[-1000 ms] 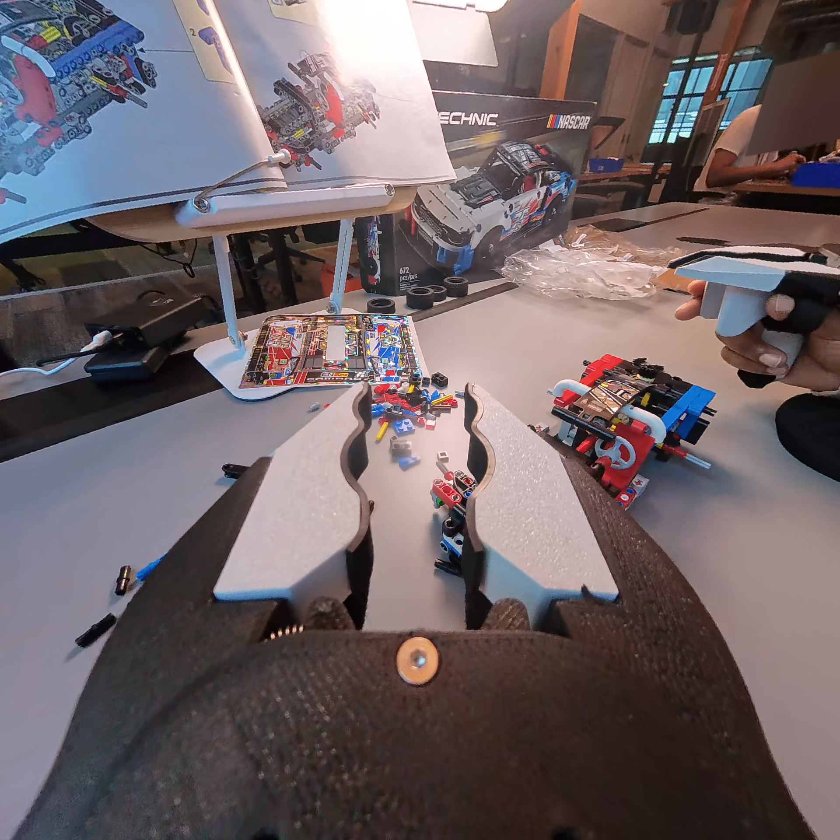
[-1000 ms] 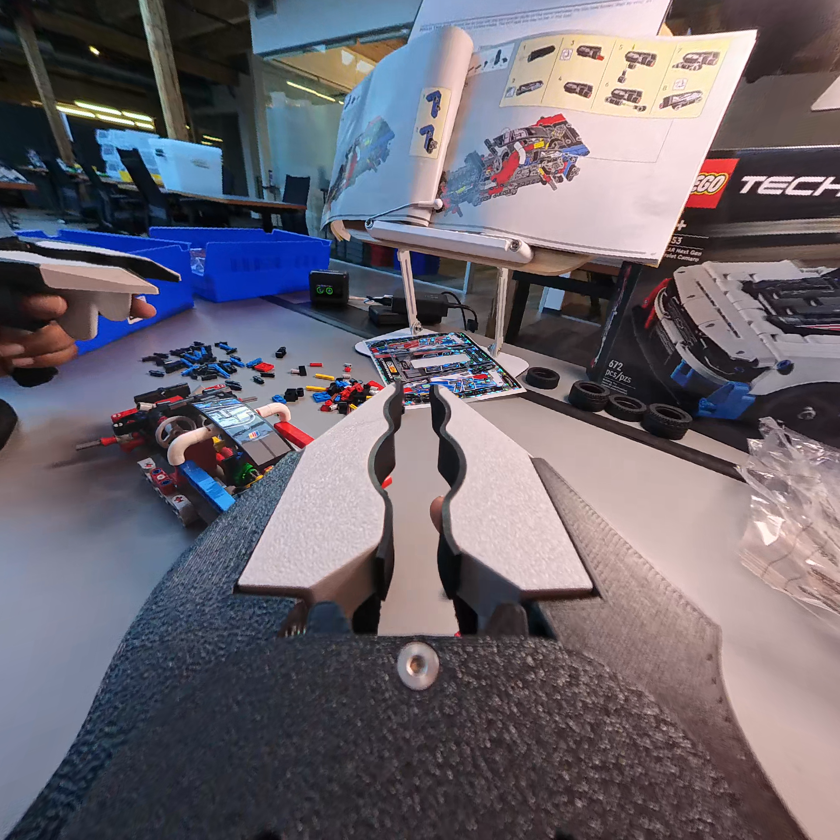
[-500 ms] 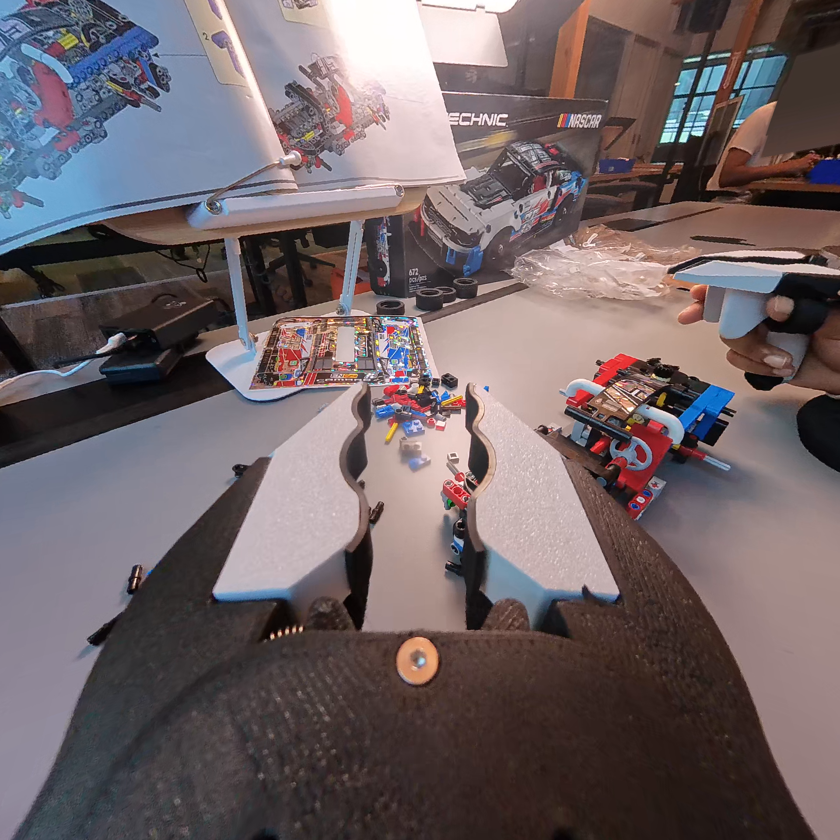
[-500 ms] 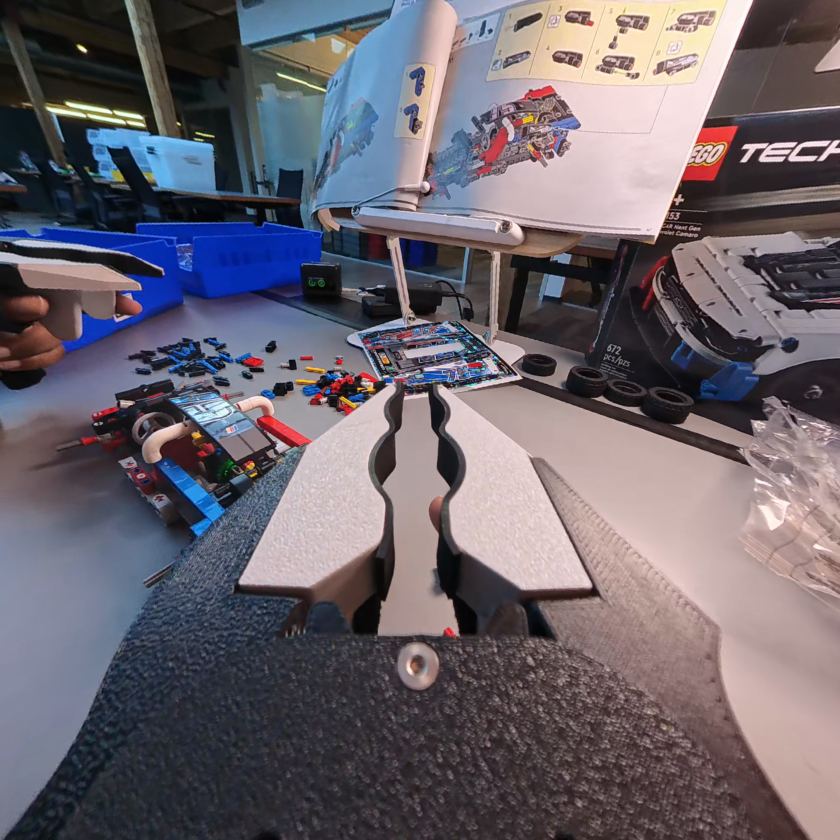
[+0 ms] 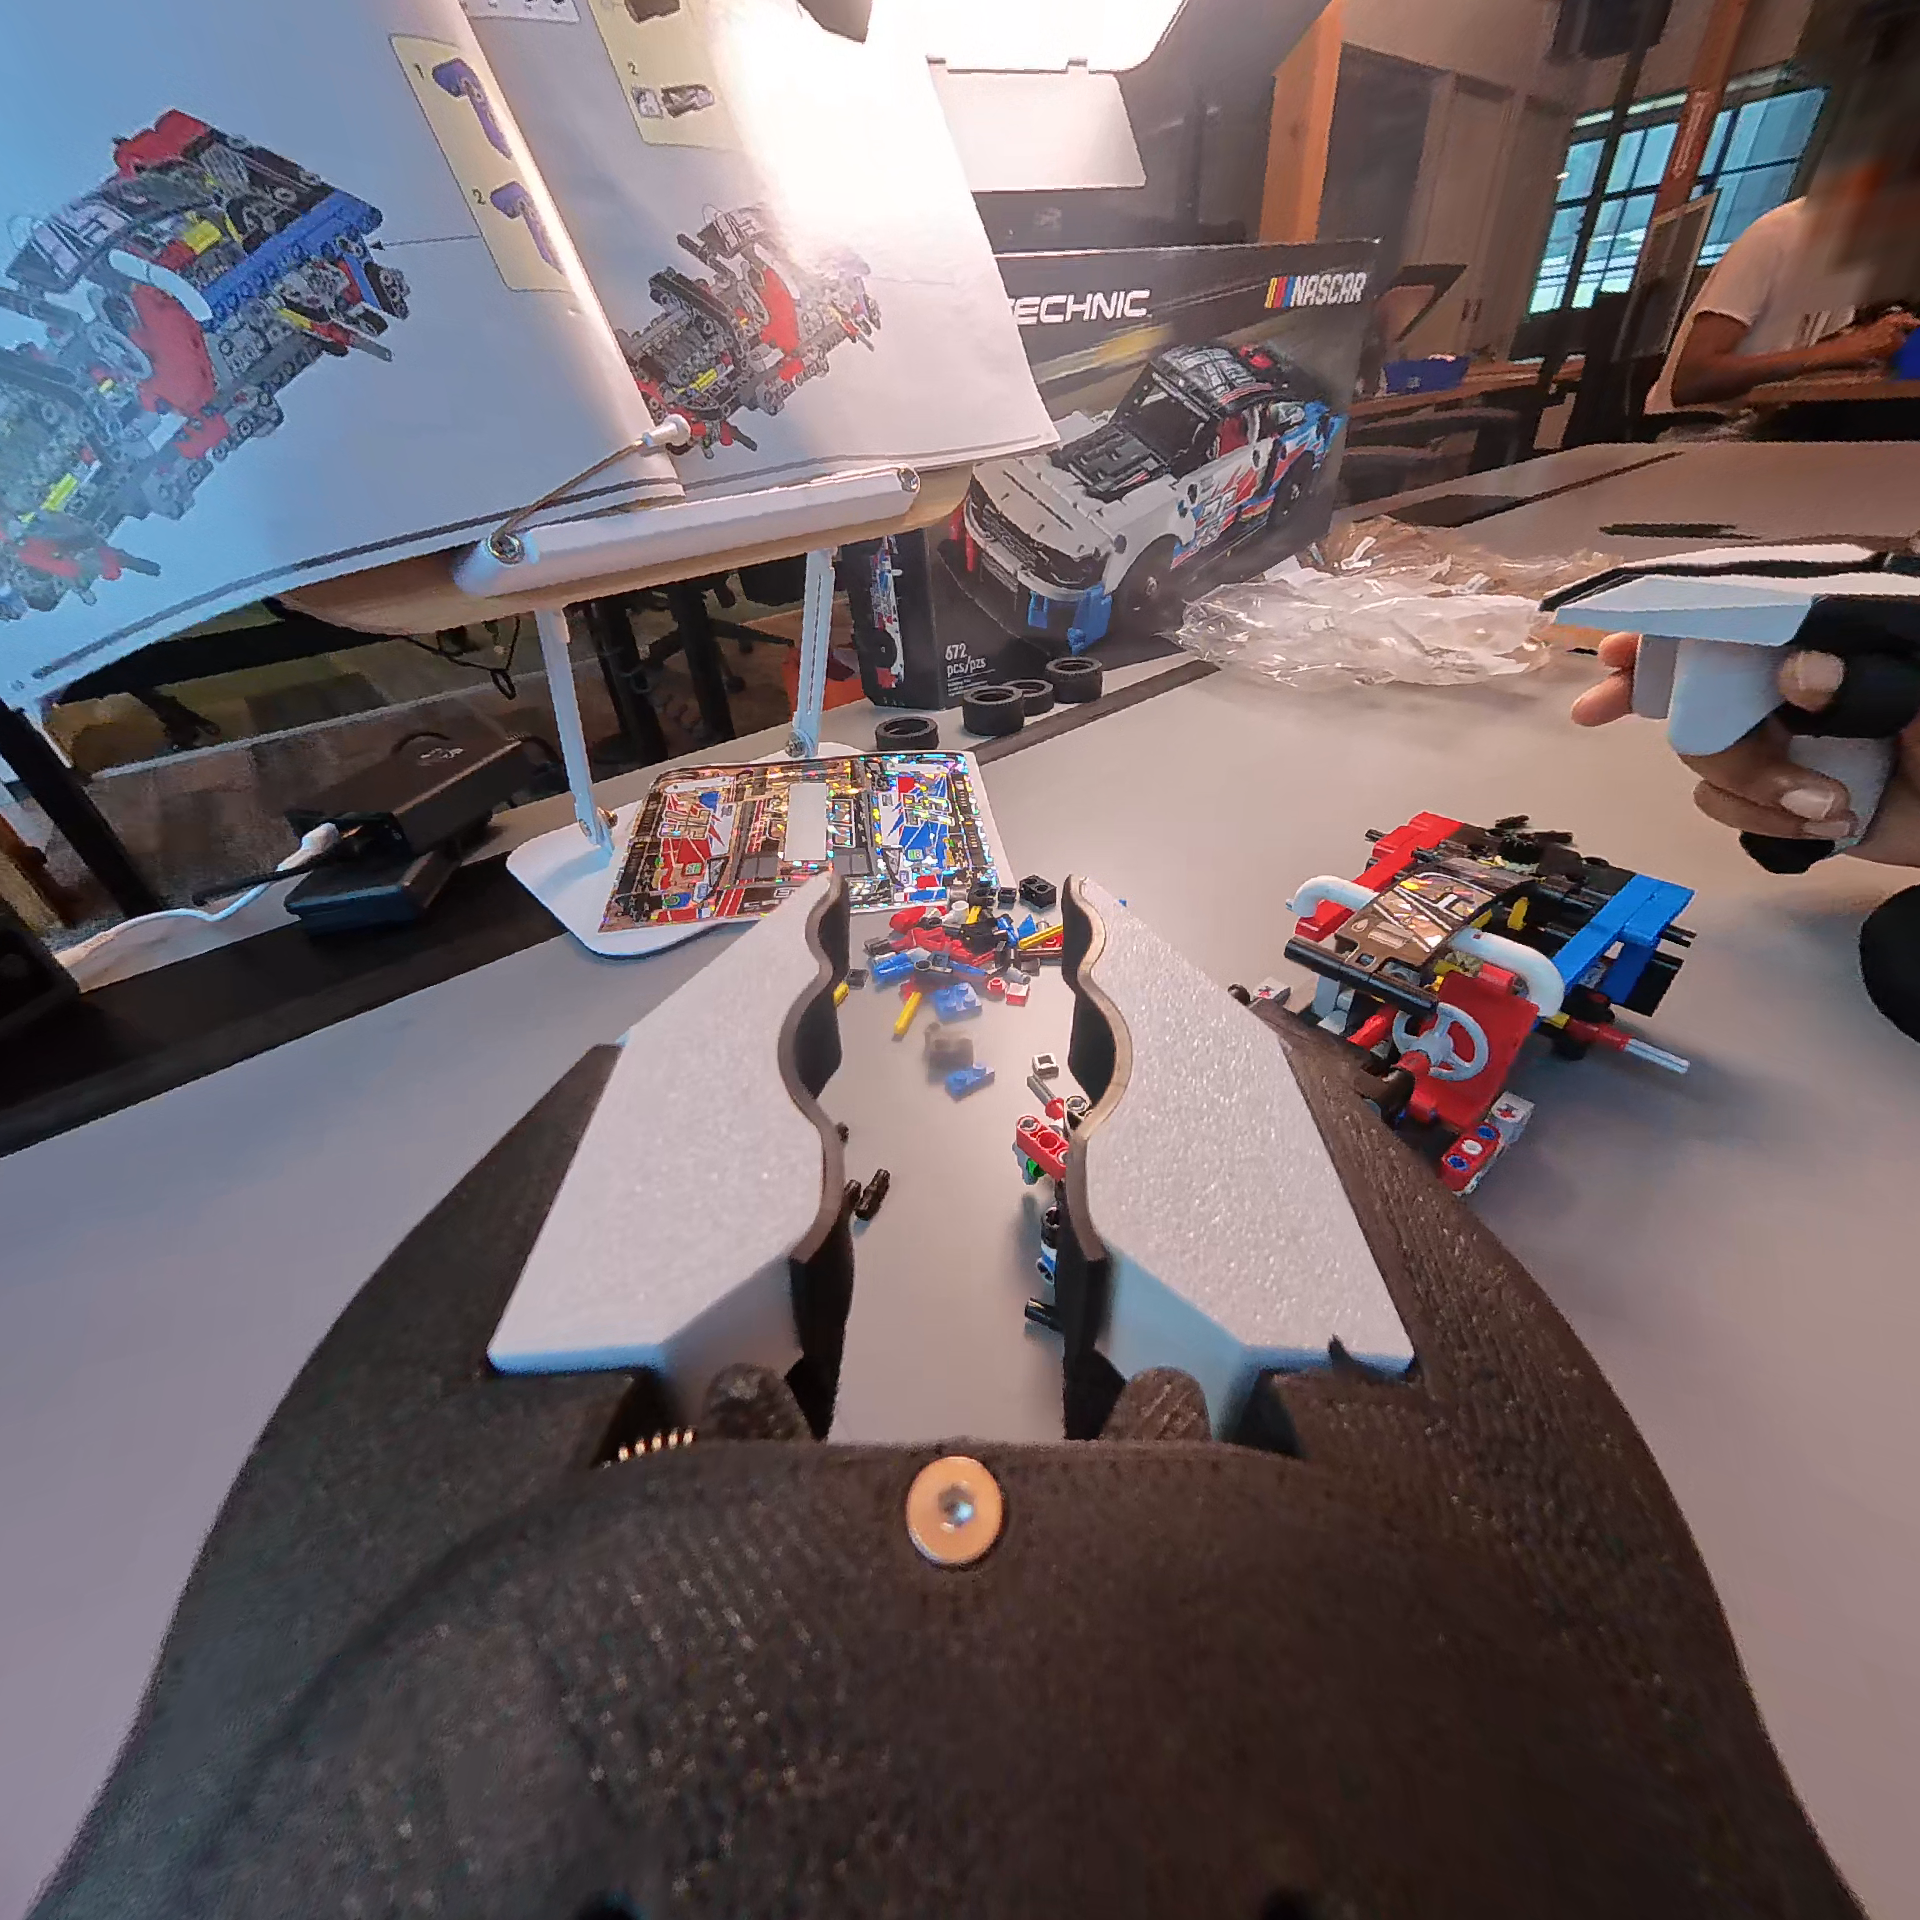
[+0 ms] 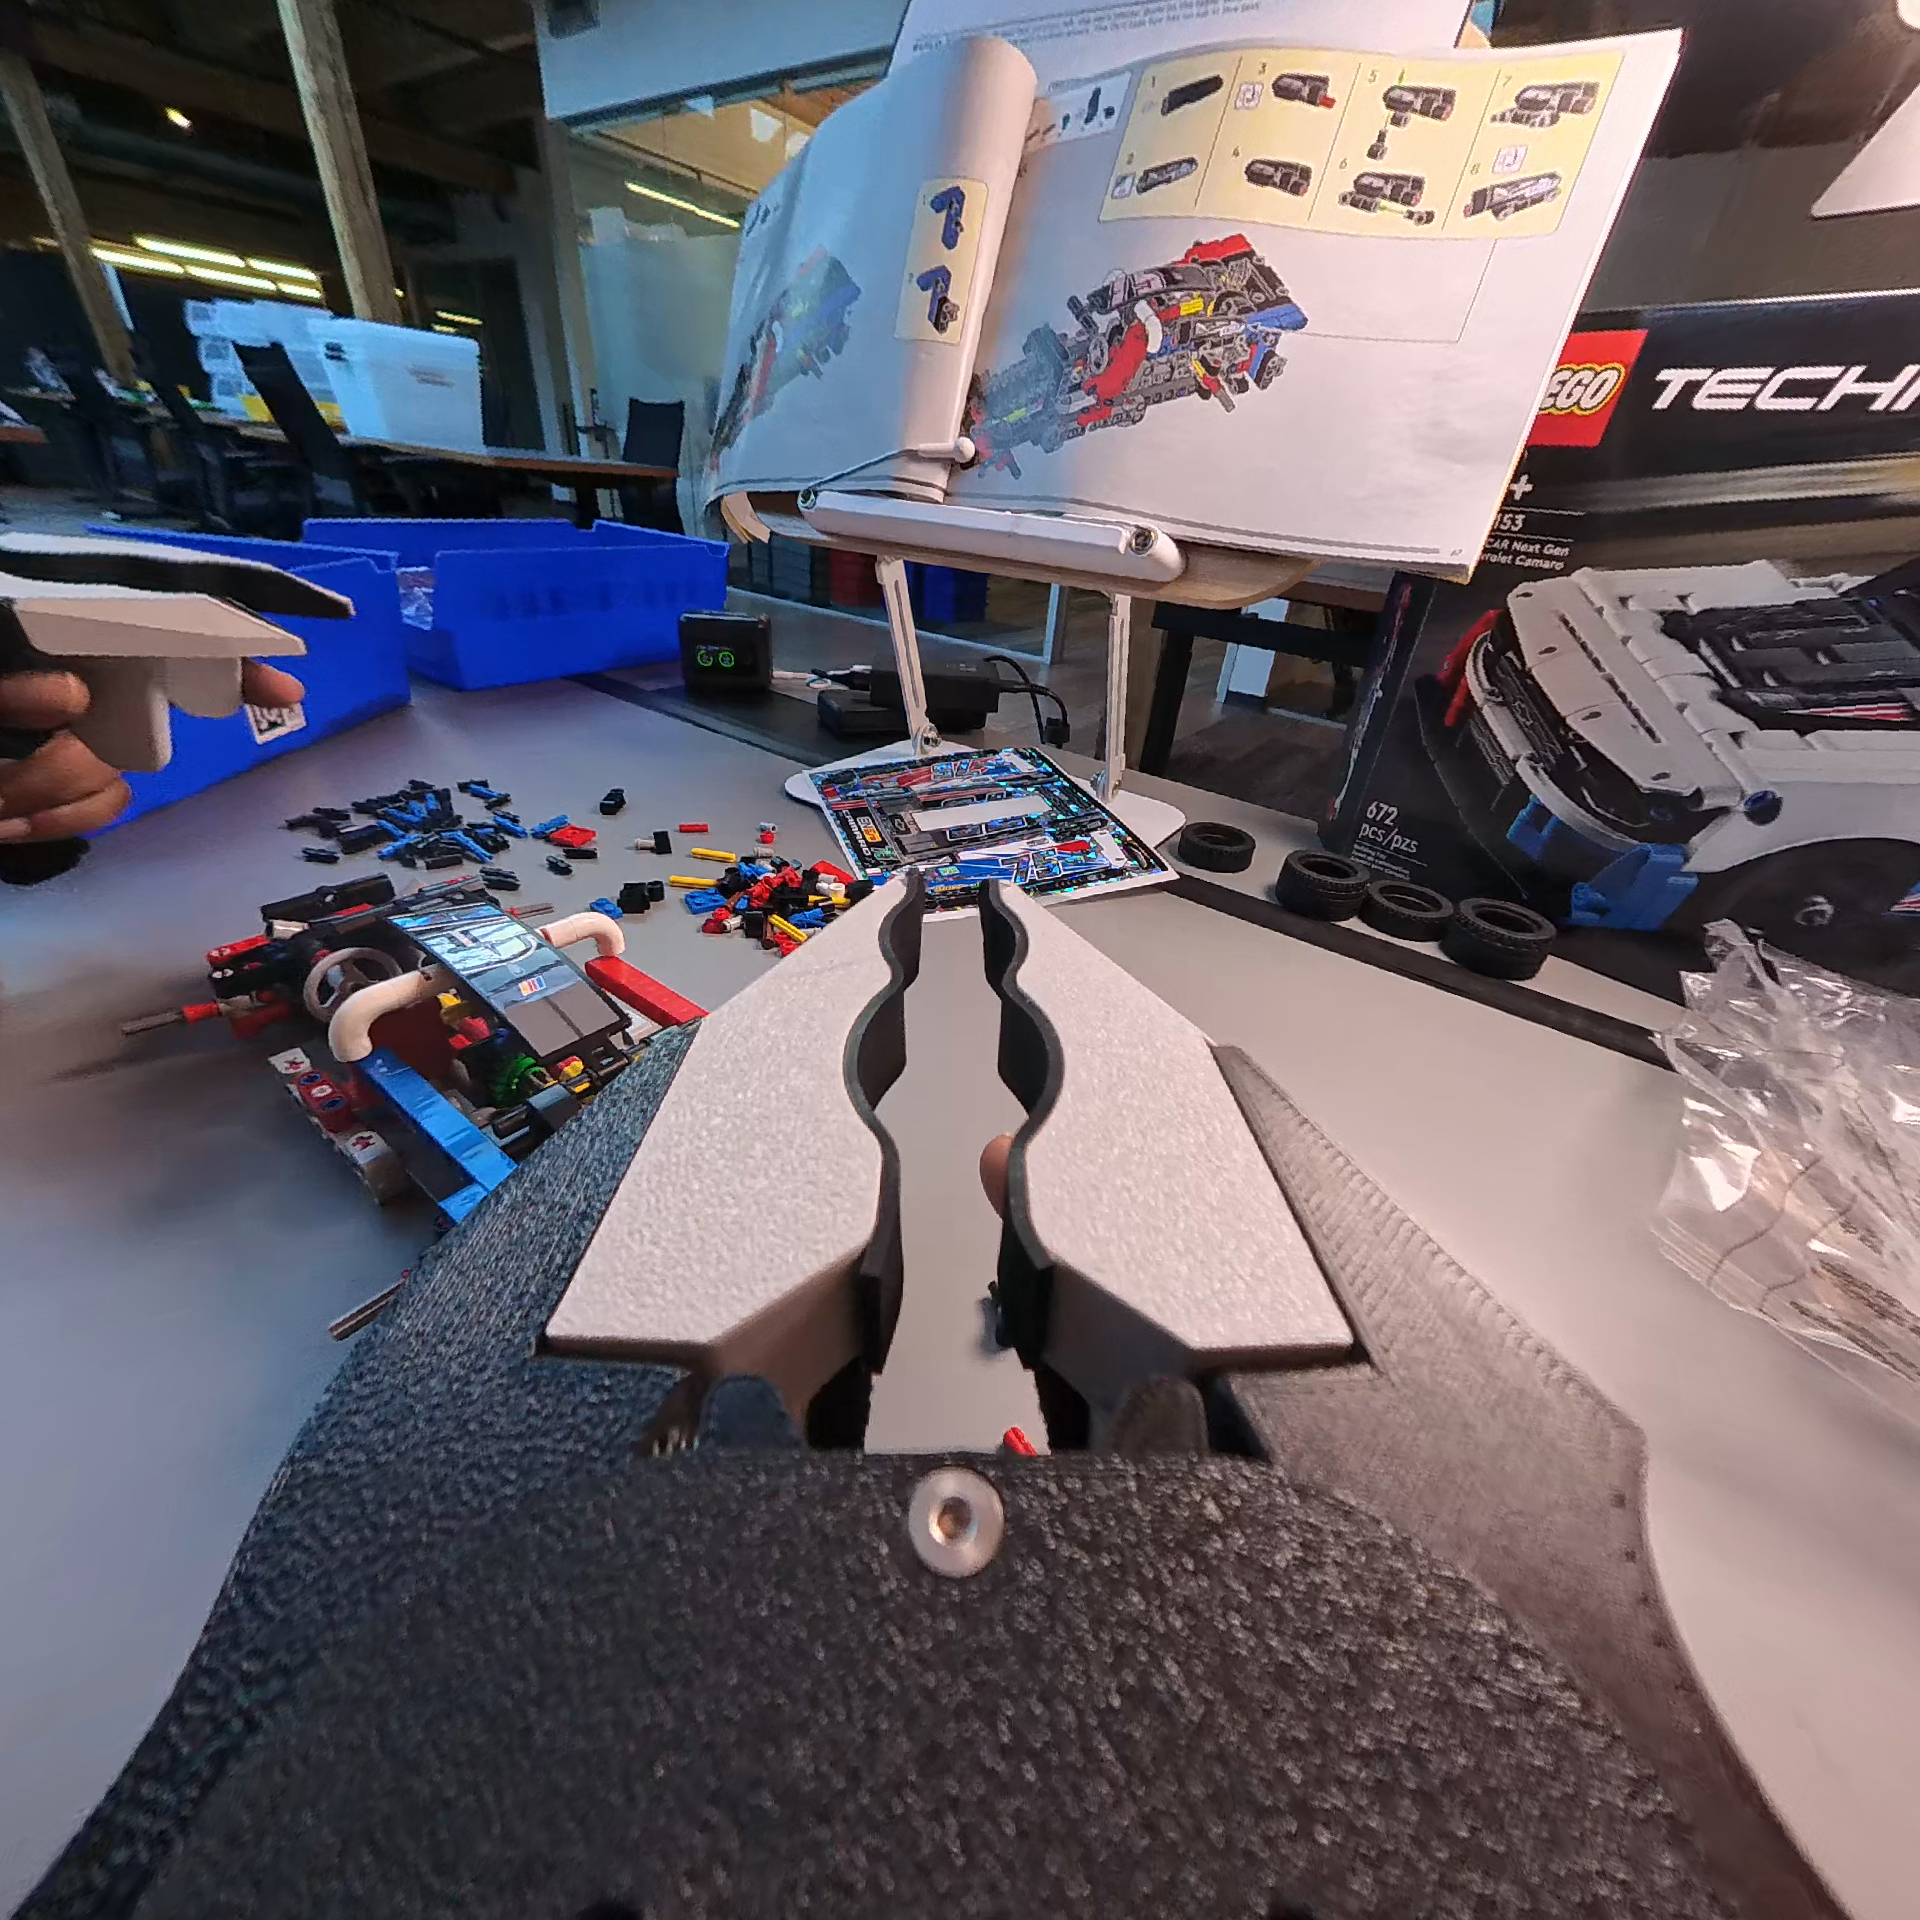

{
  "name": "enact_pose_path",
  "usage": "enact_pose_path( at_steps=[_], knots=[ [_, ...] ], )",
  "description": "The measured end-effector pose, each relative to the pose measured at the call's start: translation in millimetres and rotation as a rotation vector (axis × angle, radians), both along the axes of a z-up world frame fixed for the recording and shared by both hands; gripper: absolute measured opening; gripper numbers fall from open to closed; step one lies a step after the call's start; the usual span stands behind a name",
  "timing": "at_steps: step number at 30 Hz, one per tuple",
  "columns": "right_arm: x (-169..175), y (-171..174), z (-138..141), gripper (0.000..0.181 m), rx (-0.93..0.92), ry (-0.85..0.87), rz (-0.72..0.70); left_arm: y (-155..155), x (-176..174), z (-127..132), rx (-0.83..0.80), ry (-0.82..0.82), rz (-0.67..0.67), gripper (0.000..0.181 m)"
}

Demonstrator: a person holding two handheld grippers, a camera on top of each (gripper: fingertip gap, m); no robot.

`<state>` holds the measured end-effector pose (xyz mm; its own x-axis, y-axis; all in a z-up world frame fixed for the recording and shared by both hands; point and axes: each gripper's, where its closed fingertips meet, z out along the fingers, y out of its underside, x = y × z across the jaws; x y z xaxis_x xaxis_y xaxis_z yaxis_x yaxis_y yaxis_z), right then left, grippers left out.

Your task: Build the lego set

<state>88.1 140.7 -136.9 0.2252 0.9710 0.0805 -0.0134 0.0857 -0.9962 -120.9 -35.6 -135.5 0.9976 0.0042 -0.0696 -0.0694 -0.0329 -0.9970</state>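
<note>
Much of the lego set is unbuilt: the half-built red, blue and black car chassis (image 5: 1455, 987) lies on the grey table (image 5: 1195, 790), the loose small coloured pieces (image 5: 956, 956) and four black rubber tyres (image 6: 1392, 904) beside it. Left gripper (image 5: 951, 914) is wide open and empty above the pieces; right gripper (image 6: 951, 899) is nearly closed, holding nothing I can see. Compared with one second ago, the left gripper has advanced toward the pile.

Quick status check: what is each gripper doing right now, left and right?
Left gripper: open, holding nothing.
Right gripper: jaws narrowly apart, nothing between them.
</note>
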Motion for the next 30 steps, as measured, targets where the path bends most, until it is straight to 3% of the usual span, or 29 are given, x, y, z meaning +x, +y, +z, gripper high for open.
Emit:
enact_pose_path(
  at_steps=[8, 12, 15, 18, 21, 23, 27, 30],
  knots=[
    [-2, 0, -3, 0.009, -0.004, -0.021, -0.025, -27, -5, 44, 0.111, 0.063, 0.053, 0.032],
    [-3, -4, -5, 0.008, 0.056, -0.064, -0.046, -89, -69, 90, 0.136, 0.133, 0.241, 0.031],
    [-7, -7, -6, 0.007, 0.032, -0.063, -0.019, -152, -138, 102, -0.028, 0.064, 0.371, 0.031],
    [-10, -6, -9, 0.007, 0.000, -0.062, -0.007, -198, -187, 84, -0.310, -0.008, 0.408, 0.029],
    [-13, -2, -8, 0.007, 0.017, -0.068, -0.020, -220, -212, 33, -0.659, 0.003, 0.341, 0.027],
    [-14, -1, -9, 0.007, 0.026, -0.076, -0.029, -229, -215, -6, -0.877, 0.024, 0.244, 0.025],
    [-13, -1, -15, 0.006, 0.004, -0.102, -0.040, -238, -202, -62, -1.154, 0.133, 0.005, 0.022],
    [-11, 3, -16, 0.006, -0.018, -0.102, -0.062, -257, -217, -86, -1.378, 0.239, -0.024, 0.024]
  ],
)
